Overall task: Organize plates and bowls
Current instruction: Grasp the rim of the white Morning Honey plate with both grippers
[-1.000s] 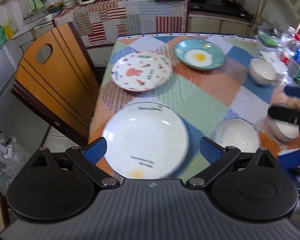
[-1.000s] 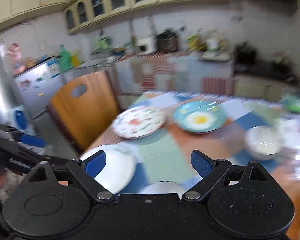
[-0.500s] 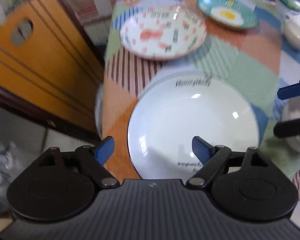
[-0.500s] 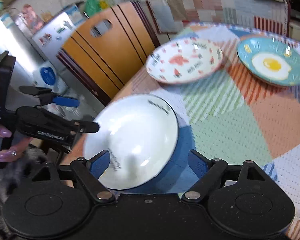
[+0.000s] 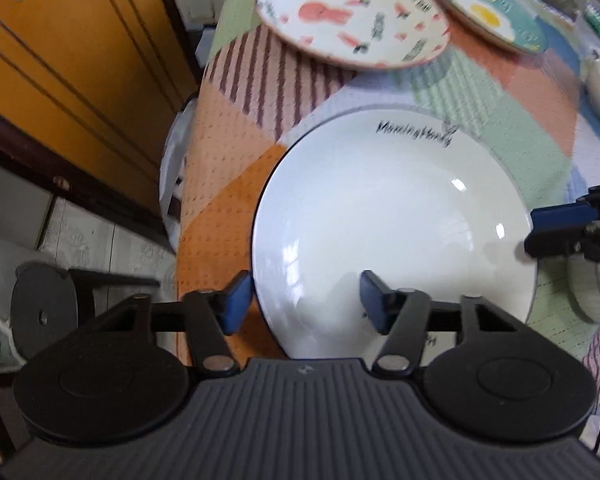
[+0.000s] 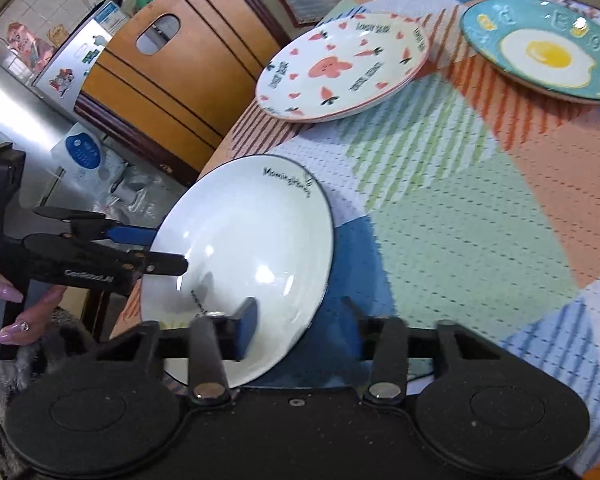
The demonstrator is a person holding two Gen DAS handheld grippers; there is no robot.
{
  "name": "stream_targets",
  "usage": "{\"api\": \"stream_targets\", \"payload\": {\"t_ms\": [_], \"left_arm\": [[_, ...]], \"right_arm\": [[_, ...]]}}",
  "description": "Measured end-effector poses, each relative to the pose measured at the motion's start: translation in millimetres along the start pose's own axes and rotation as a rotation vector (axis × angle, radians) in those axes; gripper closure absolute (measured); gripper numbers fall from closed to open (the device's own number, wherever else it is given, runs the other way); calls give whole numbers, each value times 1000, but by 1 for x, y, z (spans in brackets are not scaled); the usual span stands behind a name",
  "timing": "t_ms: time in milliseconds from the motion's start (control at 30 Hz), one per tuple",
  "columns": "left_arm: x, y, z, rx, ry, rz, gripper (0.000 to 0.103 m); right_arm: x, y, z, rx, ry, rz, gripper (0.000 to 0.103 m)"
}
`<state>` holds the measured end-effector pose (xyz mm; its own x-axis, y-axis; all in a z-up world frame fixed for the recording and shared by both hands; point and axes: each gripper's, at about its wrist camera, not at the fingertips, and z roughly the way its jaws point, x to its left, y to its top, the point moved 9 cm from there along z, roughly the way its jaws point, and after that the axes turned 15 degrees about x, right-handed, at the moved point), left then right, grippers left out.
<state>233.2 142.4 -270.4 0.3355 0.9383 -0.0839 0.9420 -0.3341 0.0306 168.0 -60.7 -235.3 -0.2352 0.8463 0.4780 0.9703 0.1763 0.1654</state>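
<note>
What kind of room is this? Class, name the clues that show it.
Most likely a home kitchen or dining area: plates, such as the egg plate, lie on a table with a patchwork cloth, and a fridge stands nearby.

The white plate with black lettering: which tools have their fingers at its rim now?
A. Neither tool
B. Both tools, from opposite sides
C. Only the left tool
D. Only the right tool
B. The left tool has its open fingers on both sides of the near rim of the white plate, while the right tool straddles the rim on the opposite side.
</note>
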Motion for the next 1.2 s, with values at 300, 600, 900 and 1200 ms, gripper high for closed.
{"api": "stream_targets", "payload": {"t_ms": [300, 600, 900, 1200], "left_arm": [[5, -6, 7, 14, 7, -57, 67], [-1, 0, -4, 12, -60, -84, 67], [-48, 47, -40, -72, -131, -43, 67], [-110, 104, -36, -103, -152, 46, 67]], "right_arm": [[-8, 5, 20, 60, -27, 20, 88], [-17, 13, 15, 64, 27, 65, 87], [-46, 39, -55, -14, 0, 36, 87], [-110, 41, -99, -79, -56, 120, 87]]}}
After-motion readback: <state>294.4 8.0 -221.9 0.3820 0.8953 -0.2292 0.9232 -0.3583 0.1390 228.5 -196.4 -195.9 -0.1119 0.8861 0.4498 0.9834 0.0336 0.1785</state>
